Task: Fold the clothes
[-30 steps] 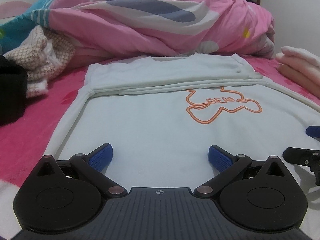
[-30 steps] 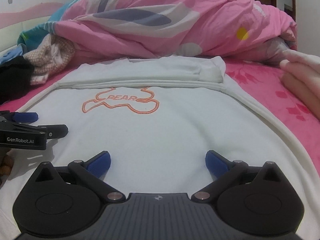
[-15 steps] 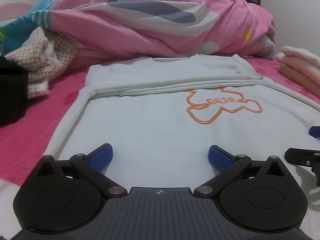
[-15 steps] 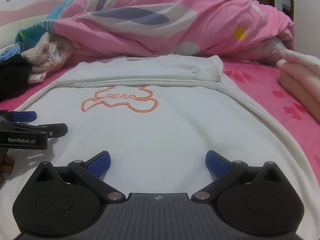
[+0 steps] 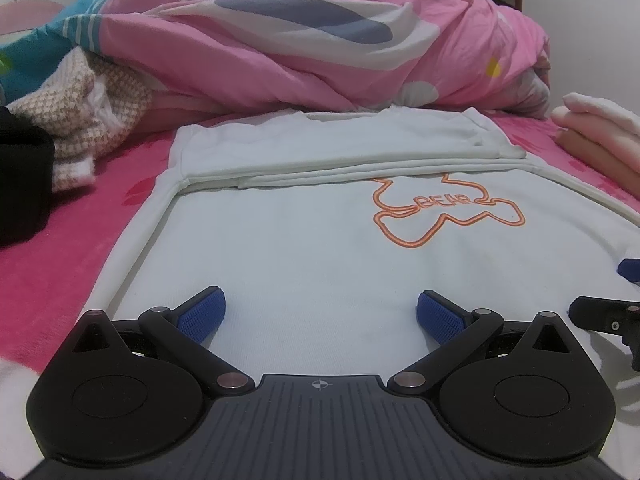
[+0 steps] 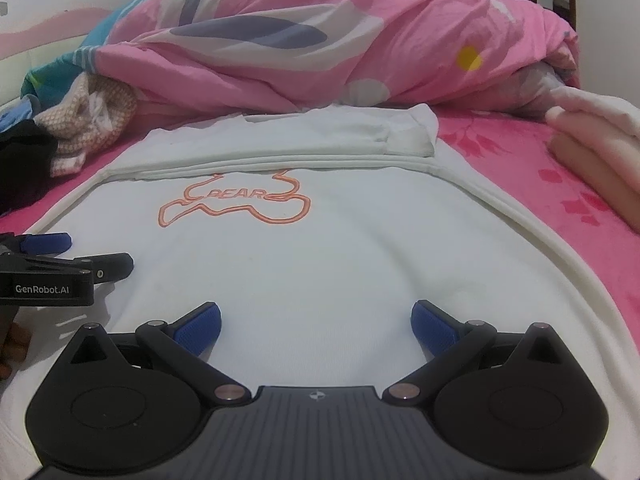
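Observation:
A white shirt (image 5: pixel 304 248) with an orange BEAR outline (image 5: pixel 444 216) lies flat on the pink bed, its sleeves folded across the far part. It also shows in the right wrist view (image 6: pixel 340 252). My left gripper (image 5: pixel 318 312) is open and empty, low over the shirt's near left part. My right gripper (image 6: pixel 316 322) is open and empty over the near right part. Each gripper shows at the edge of the other's view: the right one (image 5: pixel 612 312), the left one (image 6: pixel 68 264).
A bunched pink quilt (image 5: pixel 304 40) lies across the far side of the bed. A beige knit garment (image 5: pixel 80 124) and a black garment (image 5: pixel 22 184) lie at the left. A stack of folded pale pink clothes (image 6: pixel 596 148) lies at the right.
Both grippers have shifted very slightly; the view barely differs. Both stay open over the shirt.

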A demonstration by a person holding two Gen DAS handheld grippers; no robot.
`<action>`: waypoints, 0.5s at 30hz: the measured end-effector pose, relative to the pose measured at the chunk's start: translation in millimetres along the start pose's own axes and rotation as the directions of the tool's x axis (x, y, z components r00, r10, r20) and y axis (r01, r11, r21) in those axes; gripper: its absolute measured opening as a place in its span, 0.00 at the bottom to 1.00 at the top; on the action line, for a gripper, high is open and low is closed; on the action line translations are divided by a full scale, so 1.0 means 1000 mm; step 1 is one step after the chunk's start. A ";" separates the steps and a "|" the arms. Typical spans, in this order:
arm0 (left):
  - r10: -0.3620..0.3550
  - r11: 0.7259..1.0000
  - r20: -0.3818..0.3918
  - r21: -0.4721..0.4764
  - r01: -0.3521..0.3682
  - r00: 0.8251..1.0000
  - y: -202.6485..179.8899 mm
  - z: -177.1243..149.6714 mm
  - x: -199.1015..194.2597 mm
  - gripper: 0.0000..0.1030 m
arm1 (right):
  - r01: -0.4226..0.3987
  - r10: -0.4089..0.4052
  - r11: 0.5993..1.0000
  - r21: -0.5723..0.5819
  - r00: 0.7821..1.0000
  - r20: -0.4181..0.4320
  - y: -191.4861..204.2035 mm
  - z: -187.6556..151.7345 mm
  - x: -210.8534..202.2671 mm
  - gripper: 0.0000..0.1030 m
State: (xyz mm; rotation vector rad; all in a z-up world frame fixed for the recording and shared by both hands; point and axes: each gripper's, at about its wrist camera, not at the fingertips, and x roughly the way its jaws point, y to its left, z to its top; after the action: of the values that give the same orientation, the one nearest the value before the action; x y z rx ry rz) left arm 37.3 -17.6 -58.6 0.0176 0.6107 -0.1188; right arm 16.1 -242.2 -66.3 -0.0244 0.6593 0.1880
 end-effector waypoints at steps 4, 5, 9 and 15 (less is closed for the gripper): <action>-0.002 1.000 -0.004 -0.002 0.002 1.000 0.000 0.000 0.001 1.00 | 0.008 -0.008 1.000 -0.003 1.000 0.009 0.001 -0.002 -0.001 1.00; -0.003 1.000 -0.006 -0.002 0.003 1.000 0.000 0.001 0.001 1.00 | 0.007 -0.007 1.000 -0.006 1.000 0.014 0.001 -0.002 -0.001 1.00; -0.006 1.000 -0.012 -0.002 0.006 1.000 0.001 0.002 0.001 1.00 | -0.003 0.004 1.000 -0.010 1.000 0.015 0.000 -0.002 -0.003 1.00; -0.008 1.000 -0.003 -0.004 0.008 1.000 0.001 0.000 0.001 1.00 | 0.003 -0.005 0.998 0.055 1.000 0.021 -0.006 0.017 -0.005 1.00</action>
State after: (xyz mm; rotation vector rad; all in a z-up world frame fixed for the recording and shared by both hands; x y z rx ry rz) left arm 38.6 -16.7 -59.2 0.0116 0.6142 -0.1250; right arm 23.3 -247.7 -50.3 0.0290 0.6433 0.1660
